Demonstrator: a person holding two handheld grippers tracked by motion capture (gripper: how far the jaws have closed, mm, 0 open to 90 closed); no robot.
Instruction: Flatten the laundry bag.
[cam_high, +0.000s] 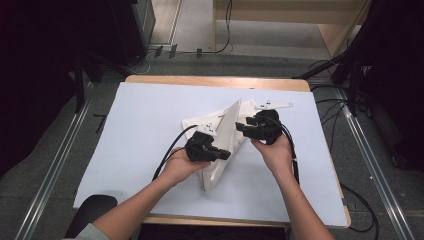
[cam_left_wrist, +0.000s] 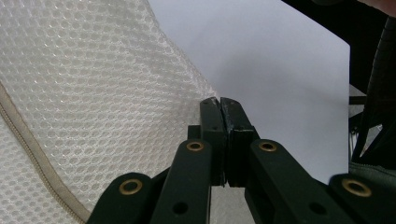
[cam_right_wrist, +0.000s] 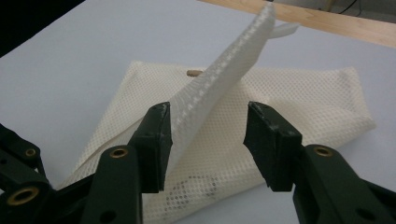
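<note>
1. Mesh bag (cam_high: 220, 135) lies near the middle of the white surface (cam_high: 140, 130). One flap of it is lifted into a ridge that rises off the flat part; the rest lies flat beneath.
2. My left gripper (cam_high: 224, 155) sits at the near side of the bag. In the left gripper view its jaws are pressed together at the mesh edge (cam_left_wrist: 196, 100). I read that as a pinch on the fabric, though the layer between them is too thin to see outright.
3. My right gripper (cam_right_wrist: 205, 135) hovers on the bag's right side, jaws wide, straddling the raised ridge (cam_right_wrist: 219, 79). The left jaw looks to be touching the fabric; the right one is apart from it.
4. Likely step: fold or flatten the bag. I would centre the ridge between the right jaws before closing.
5. Keep the left pinch firm and low so the bag doesn't slide across the surface.
6. Risk: mesh snags or slips out. Close slowly and take the full fold, not a single layer.
7. White plastic piece (cam_high: 272, 105) lies just beyond the bag; steer clear of it.
</note>
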